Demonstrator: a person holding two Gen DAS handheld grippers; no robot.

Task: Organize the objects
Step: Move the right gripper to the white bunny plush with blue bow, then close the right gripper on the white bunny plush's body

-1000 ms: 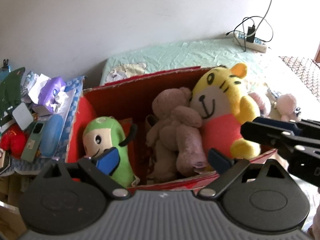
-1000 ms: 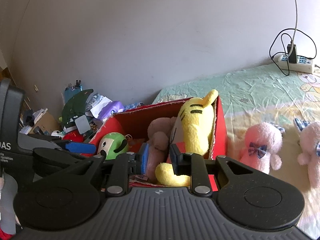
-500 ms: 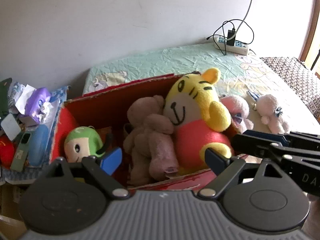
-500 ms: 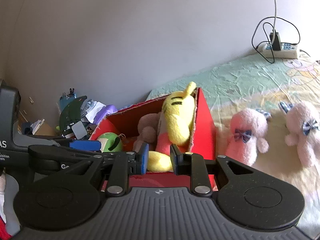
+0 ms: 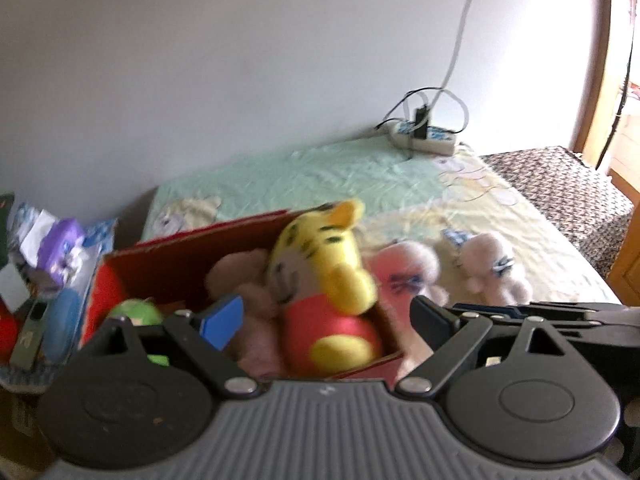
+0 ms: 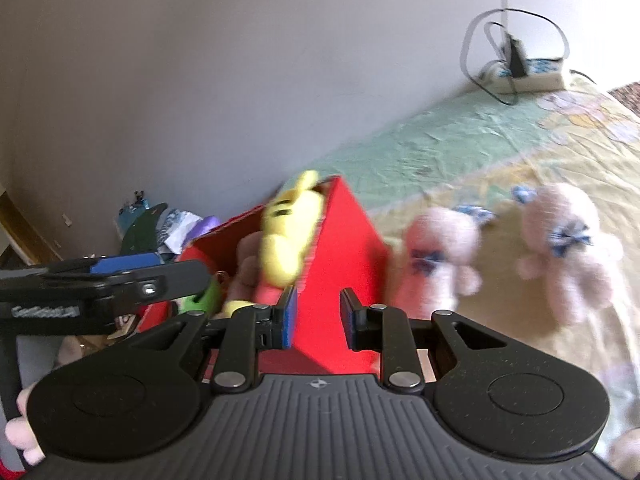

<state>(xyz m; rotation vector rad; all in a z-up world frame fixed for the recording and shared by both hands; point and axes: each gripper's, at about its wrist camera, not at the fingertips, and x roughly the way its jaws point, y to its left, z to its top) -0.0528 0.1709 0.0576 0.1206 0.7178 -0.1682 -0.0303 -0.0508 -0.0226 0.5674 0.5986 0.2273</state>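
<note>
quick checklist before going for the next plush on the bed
1. Left gripper empty: ok, fingers wide, nothing between them.
2. Right gripper empty: ok, narrow gap, nothing pinched.
3. Next targets free: ok, two pink plush toys lie on the bedsheet outside the red box.
4. Room in box: not ok, yellow tiger plush, brown plush and green plush already crowd it.
5. Right fingers wide enough for a plush: not ok.
6. Sharp view: not ok, both views blurred.
</note>
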